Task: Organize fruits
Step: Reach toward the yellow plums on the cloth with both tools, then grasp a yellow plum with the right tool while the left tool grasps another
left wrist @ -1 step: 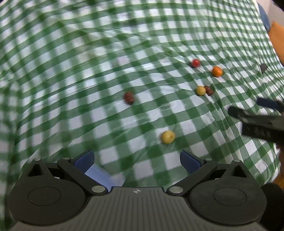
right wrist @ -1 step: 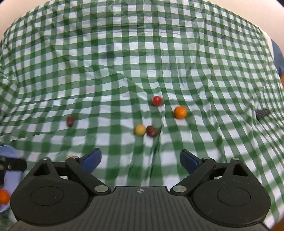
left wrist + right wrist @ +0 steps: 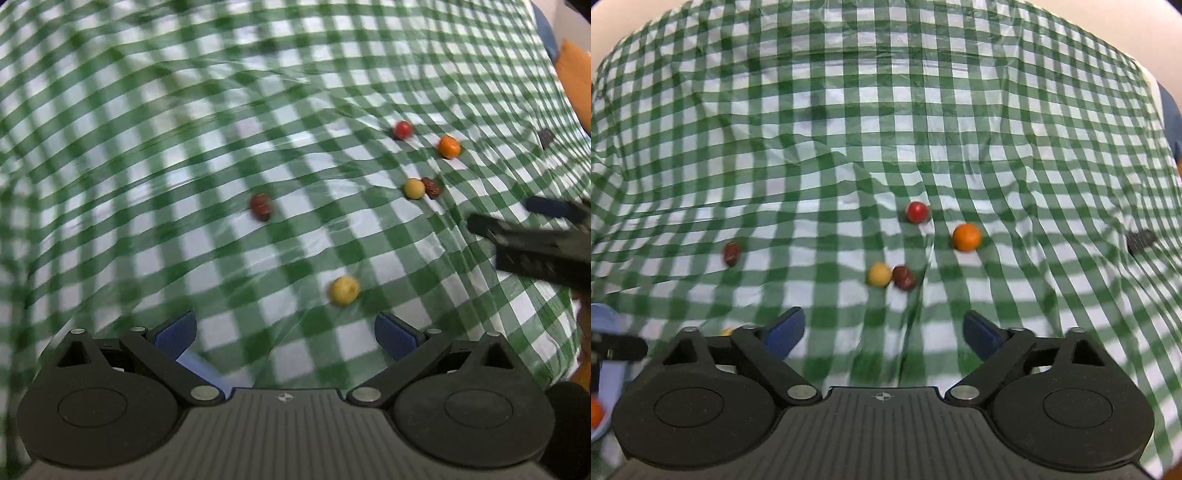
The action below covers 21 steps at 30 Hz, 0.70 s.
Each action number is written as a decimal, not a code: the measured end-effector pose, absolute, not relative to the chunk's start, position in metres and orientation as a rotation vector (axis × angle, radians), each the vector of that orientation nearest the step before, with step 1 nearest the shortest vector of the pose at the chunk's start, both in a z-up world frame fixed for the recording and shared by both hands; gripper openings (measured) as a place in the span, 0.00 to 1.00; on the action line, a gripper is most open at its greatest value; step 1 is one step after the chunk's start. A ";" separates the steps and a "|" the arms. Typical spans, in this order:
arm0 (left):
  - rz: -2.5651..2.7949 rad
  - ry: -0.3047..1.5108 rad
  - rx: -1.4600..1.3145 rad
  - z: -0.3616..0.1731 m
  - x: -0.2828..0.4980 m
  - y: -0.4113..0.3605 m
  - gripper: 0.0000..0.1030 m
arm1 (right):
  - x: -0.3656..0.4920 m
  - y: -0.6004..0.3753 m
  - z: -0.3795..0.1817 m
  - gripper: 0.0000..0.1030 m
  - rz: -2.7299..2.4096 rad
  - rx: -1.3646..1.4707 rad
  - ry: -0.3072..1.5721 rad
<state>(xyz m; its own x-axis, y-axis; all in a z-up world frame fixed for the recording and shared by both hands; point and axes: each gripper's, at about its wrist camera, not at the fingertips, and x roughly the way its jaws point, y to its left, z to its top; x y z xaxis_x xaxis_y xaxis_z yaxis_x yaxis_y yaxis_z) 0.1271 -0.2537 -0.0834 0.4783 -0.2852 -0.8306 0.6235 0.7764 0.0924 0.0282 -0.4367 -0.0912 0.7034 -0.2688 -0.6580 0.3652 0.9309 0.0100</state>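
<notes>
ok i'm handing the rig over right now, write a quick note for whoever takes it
Left gripper: open, empty.
Right gripper: closing, nothing between the jaws.
Loose on the checked cloth: red fruit, orange fruit, yellow fruit touching a dark red one, another dark red one alone to the left, and a second yellow fruit just ahead of the left gripper.
Done: one orange fruit sits in a blue dish at far left.
Left: six fruits.

A small dark object (image 3: 1140,239), perhaps a clip, stays unidentifiable.
</notes>
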 end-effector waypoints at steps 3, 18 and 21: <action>-0.622 0.903 0.450 -0.100 0.133 -0.276 0.98 | 0.057 -0.453 -0.109 0.55 -0.312 0.141 0.707; -0.774 0.961 0.513 -0.153 0.150 -0.318 0.28 | 0.124 -0.469 -0.164 0.25 -0.309 0.211 0.755; -0.774 0.935 0.503 -0.142 0.140 -0.311 0.27 | 0.110 -0.457 -0.151 0.25 -0.270 0.217 0.732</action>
